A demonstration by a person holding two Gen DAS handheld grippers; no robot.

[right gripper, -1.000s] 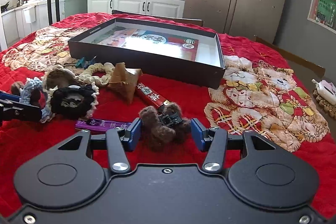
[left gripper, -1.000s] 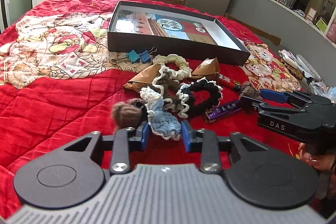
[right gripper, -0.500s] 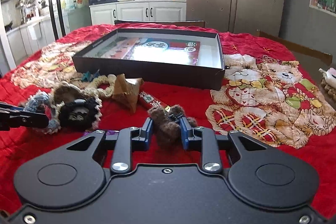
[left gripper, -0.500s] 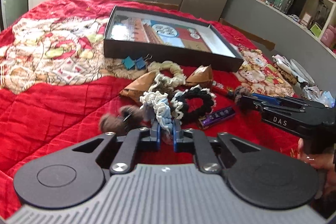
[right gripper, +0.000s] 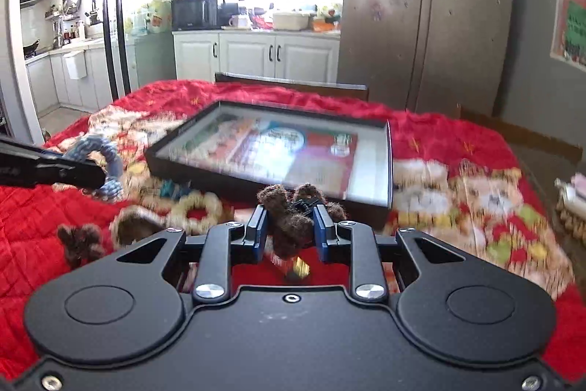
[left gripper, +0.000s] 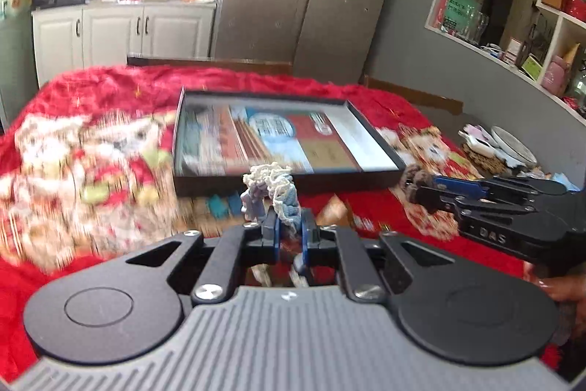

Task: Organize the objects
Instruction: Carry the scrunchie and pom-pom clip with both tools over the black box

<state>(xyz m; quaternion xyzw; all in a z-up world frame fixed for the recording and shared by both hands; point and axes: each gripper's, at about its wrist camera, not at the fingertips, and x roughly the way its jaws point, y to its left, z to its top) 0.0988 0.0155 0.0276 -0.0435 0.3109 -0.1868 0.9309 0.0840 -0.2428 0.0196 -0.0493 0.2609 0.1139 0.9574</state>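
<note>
My left gripper is shut on a blue and white crocheted scrunchie, held in the air above the red quilt. My right gripper is shut on a brown fuzzy hair clip, also lifted off the quilt. In the left wrist view the right gripper shows at the right with the brown clip at its tip. In the right wrist view the left gripper comes in from the left with the scrunchie. A shallow black box with a printed sheet inside lies just beyond both.
On the quilt lie a cream scrunchie, another brown fuzzy clip, blue binder clips and a brown paper parcel. A dish and small items sit at the right edge. A hand holds the right gripper.
Both grippers closed, the left on the scrunchie and the right on the brown clip, then rose off the quilt with them. The pile of items has dropped lower in both views.
</note>
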